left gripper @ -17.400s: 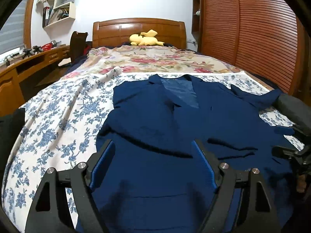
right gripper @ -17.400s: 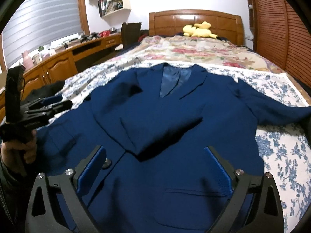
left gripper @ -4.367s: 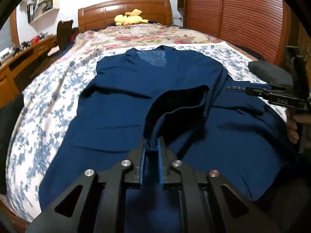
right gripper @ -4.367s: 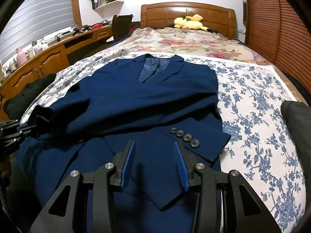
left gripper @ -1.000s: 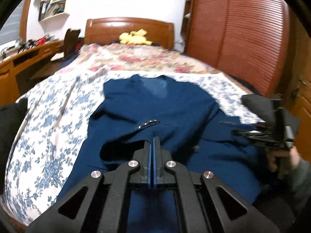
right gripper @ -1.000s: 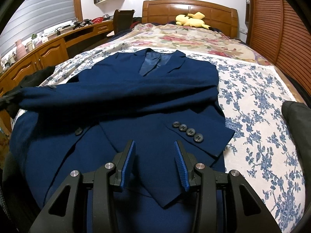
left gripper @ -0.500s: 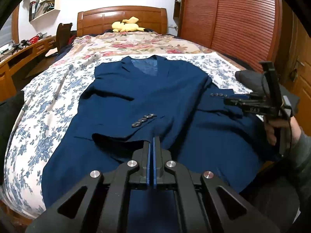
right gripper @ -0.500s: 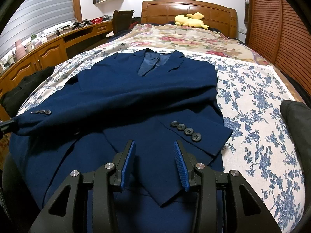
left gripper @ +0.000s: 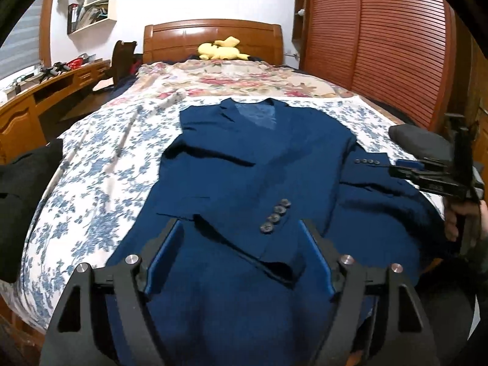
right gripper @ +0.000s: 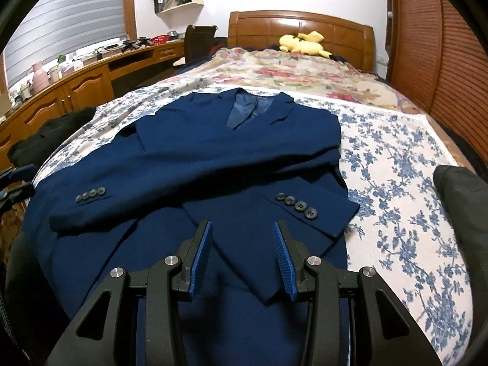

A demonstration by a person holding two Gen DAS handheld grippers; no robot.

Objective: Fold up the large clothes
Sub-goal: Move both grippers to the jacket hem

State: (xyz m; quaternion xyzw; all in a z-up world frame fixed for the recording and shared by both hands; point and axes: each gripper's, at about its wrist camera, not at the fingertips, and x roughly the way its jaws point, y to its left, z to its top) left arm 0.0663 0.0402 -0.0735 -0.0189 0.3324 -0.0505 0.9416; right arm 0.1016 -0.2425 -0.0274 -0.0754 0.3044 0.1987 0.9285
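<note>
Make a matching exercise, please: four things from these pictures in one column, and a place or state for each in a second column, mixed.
Things:
1. navy jacket
2. yellow plush toy
3. left gripper
4. pink bottle

Places or states:
A. on the wooden desk by the window
B. jaws wide open, holding nothing
C. flat on the blue-flowered sheet, both sleeves folded across the front
D. at the headboard

Pairs: 1-C, 2-D, 3-B, 4-A
</note>
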